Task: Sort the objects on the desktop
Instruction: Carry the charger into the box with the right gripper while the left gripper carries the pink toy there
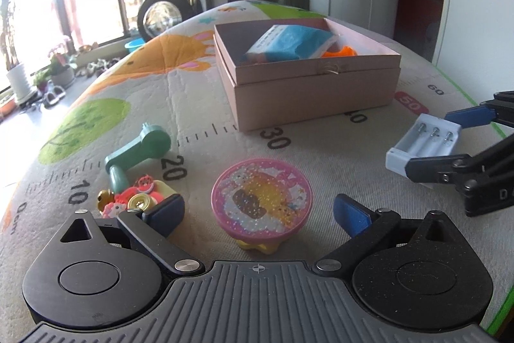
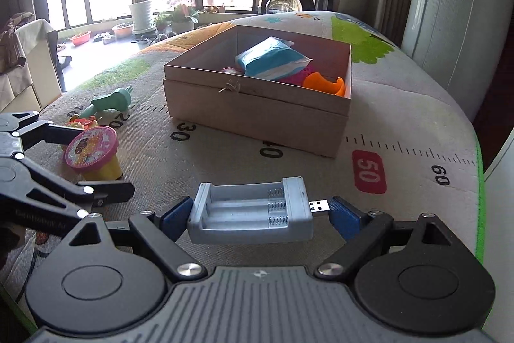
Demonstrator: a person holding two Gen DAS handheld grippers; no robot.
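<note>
1. My left tongs hang open over the padded mat that covers the counter, their blue pads either side of a pink-lidded tub and clear of it on both sides.
2. The tub stands upright on its yellow base, right between the left tongs' tips.
3. Just left of my left pad lies a heap of small bright trinkets, and beyond them a green toy hair dryer lies on its side.
4. My right tongs bracket a grey battery charger lying flat on the mat; the left pad touches its end and the right pad meets the tip of its USB plug. Whether the pads press hard enough to grip it, I cannot tell.
5. Ahead of both tongs, further along the mat, sits an open cardboard box.
6. Inside the box, a blue-and-white packet rests on an orange plastic piece and something pink.
7. Seen from my left tongs, the right tongs reach in from the right edge, with the charger between their pads.
</note>
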